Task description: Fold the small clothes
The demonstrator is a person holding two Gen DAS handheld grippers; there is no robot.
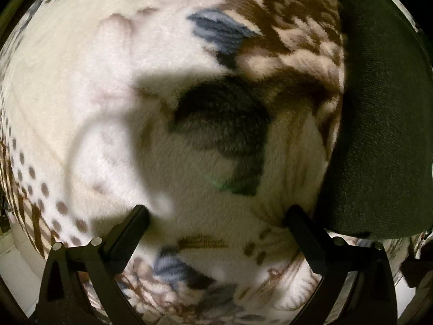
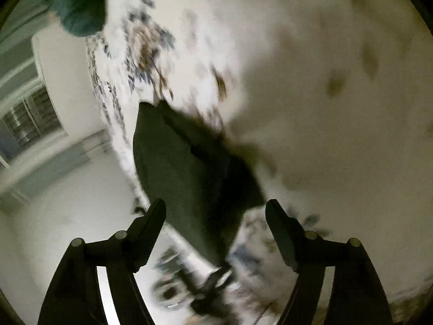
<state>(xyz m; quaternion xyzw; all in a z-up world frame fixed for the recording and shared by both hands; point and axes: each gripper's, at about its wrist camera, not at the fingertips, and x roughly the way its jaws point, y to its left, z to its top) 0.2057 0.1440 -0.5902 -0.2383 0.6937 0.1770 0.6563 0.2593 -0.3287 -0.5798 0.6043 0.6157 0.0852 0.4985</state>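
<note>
Left wrist view: the left gripper (image 1: 216, 216) hangs close above a plush cream blanket (image 1: 108, 94) printed with brown, blue-grey and pale pink leaf shapes and rows of brown dots. Its 2 black fingers (image 1: 130, 233) are spread wide with only fleece between them; the right-hand tip sits just beside the lower edge of a dark green garment (image 1: 379, 122), and whether it touches the cloth cannot be told. The garment lies flat on the blanket along the right side of this view. The gripper's shadow falls across the middle of the blanket.

Right wrist view (motion-blurred): the right gripper (image 2: 215, 208) also has its 2 fingers (image 2: 281, 230) spread apart, pinching nothing. The same dark green garment (image 2: 184, 168) lies ahead of and between the tips, near the blanket's (image 2: 324, 108) left edge, with 1 raised fold line across it. A teal cloth (image 2: 78, 2) shows at the upper left. Beyond the blanket edge lies pale floor (image 2: 54, 216).
</note>
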